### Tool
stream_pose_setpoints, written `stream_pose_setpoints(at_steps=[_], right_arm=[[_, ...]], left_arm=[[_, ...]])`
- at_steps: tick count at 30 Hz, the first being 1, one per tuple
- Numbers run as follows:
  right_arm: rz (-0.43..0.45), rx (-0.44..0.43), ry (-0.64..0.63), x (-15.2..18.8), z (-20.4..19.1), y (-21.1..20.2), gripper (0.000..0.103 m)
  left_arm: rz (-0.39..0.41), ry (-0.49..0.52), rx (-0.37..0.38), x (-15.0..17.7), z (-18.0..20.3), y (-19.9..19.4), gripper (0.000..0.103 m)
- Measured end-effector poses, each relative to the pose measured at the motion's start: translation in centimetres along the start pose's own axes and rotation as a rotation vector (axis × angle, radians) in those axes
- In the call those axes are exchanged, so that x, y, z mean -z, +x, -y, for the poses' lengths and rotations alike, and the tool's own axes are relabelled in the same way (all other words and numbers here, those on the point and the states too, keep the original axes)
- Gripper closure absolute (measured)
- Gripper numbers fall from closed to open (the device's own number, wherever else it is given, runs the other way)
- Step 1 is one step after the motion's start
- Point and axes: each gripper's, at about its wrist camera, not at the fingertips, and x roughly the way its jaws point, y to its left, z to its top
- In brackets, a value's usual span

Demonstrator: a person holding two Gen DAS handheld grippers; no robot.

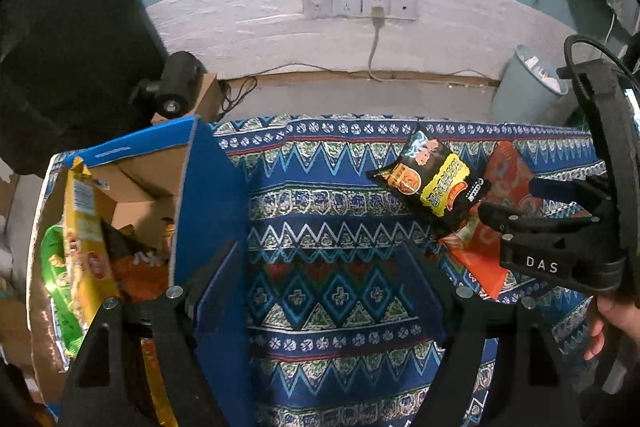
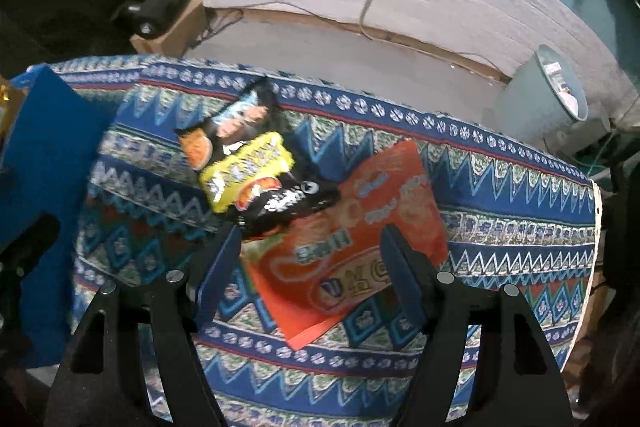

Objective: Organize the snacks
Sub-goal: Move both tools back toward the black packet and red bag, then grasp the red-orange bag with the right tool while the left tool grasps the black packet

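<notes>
Between right tool (image 2: 312, 267) fingers: orange snack packet (image 2: 360, 235), untouched.

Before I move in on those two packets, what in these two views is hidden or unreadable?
- Orange packet: upper left corner is under the black and yellow packet in the right wrist view; in the left wrist view the right gripper covers part of it.
- Packet print: motion blur in the right wrist view, unreadable.
- Blue cardboard box: its floor is hidden by the upright yellow bag and box walls, left wrist view.
- Grey bin: contents too small.
</notes>
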Motion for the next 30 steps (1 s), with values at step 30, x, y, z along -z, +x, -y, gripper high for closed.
stream_pose_setpoints(at_steps=[30], right_arm=[[-0.044, 0.074, 0.038, 7.6, 9.4, -0.8, 0.028]], left_arm=[[-0.152, -0.095, 0.088, -1.3, 5.0, 5.3, 0.022]])
